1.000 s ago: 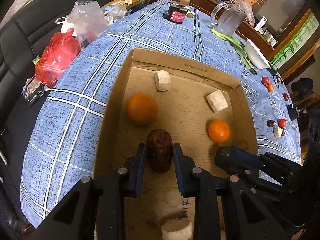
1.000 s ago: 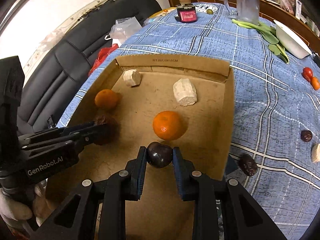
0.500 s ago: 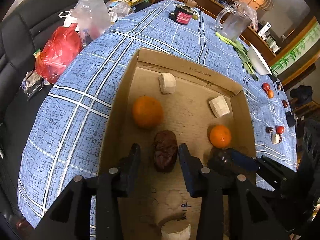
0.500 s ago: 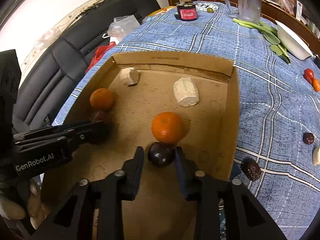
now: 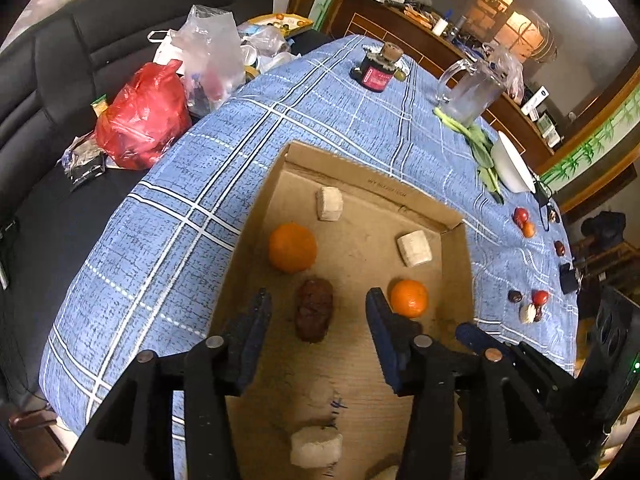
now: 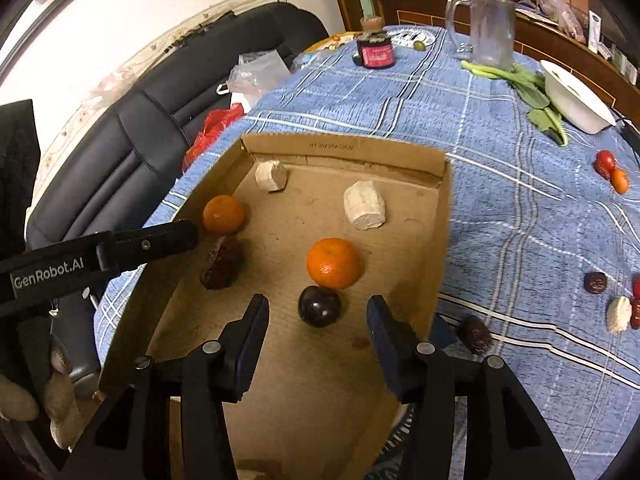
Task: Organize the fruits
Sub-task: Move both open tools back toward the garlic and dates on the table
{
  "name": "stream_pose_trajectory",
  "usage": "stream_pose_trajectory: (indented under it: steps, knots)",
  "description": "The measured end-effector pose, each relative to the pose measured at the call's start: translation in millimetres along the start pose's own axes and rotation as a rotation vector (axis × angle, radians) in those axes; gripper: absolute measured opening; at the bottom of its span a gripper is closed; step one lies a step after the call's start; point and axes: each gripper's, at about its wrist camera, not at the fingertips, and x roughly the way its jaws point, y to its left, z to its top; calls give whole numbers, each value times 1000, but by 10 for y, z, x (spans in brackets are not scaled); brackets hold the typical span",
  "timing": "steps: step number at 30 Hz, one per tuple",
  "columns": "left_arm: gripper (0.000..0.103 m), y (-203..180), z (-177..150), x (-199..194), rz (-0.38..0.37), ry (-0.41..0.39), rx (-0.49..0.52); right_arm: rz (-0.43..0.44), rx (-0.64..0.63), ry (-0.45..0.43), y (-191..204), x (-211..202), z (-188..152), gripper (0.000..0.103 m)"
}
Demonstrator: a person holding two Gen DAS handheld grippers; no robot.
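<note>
Two grippers are held over one cardboard box (image 5: 256, 216) set on a blue checked cloth (image 5: 168, 216), with a black sofa (image 6: 132, 136) seen beyond the table edge. Inside the box two oranges, several pale blocks, a wrinkled date (image 5: 314, 314) and a dark plum (image 6: 319, 306) are laid. The left gripper (image 5: 318, 332) is seen with its jaws opening; the date lies on the floor of the box between them, untouched by either pad, its long axis running away from the camera, roughly in line with the fingers. The right gripper (image 6: 318, 330) is likewise opening, and the plum sits free between its jaws, just ahead of the tips and touching or nearly touching the nearer orange (image 6: 334, 263). Both fruits are judged to be released and placed. The next pick is judged to turn on the loose fruit left on the cloth to the right of the box: a second date (image 6: 475, 334) lies just outside the box wall, nearest the right gripper, and further small fruits (image 6: 596, 282) are scattered well beyond it. That side is judged better served by the right hand.
</note>
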Motion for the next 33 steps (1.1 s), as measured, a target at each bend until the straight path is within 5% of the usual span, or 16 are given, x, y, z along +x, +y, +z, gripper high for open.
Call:
stream_pose_trajectory:
  steps: [19,24,29,33]
  knots:
    - [52,-1226,-377,46,-67,12,161,-59,218,-85,-1122,-822,-455,63]
    - [52,-1558,-529,196,-85,41,204,-181,265,-130,-1564,-1101,-672,63]
    - [52,-1898,-686,361,-92,65,258,-375,222,-268,-1846,-1397,-818,92]
    - [51,-2077,-783,460,-86,76,285,-364,283,-199,-2229,-1369,-832,92]
